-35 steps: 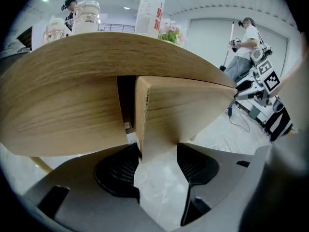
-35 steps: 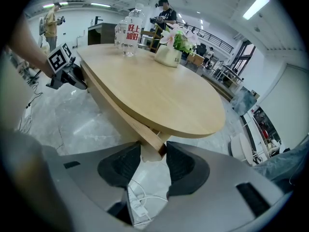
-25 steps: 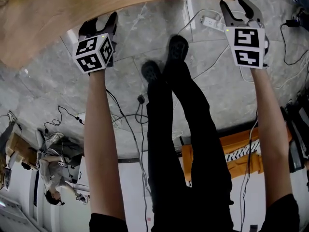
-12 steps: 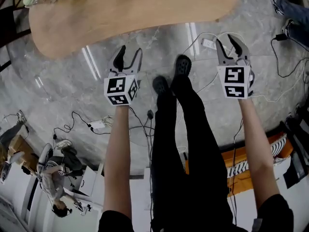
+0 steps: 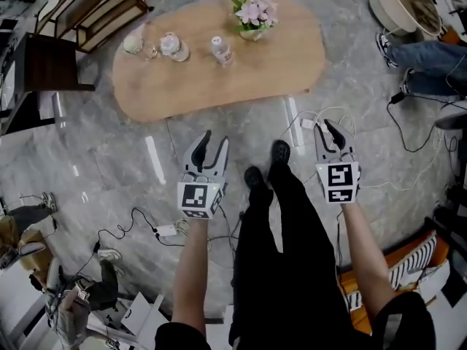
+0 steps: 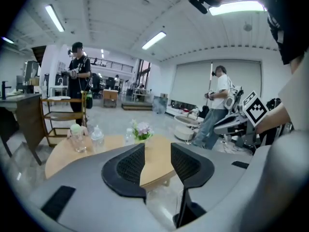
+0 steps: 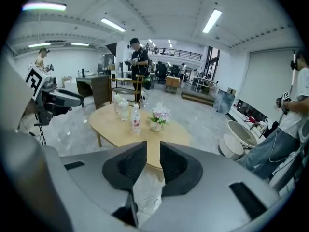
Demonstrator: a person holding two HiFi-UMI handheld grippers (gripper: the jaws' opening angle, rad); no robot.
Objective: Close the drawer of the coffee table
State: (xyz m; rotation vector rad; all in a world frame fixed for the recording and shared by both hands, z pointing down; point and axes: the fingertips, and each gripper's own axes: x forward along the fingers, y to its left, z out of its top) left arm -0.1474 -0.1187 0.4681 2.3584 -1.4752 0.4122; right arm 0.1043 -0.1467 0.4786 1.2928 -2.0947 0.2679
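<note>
A big open lab hall: ceiling strip lights (image 6: pixel 153 40), cables (image 5: pixel 133 211) trailing across the floor (image 5: pixel 87 159).

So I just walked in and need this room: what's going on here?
A person stands before the coffee table, holding a tool in each hand. The left tool and right tool have just been closing their jaws, with nothing between them. Both are short of the table, touching nothing.
</note>
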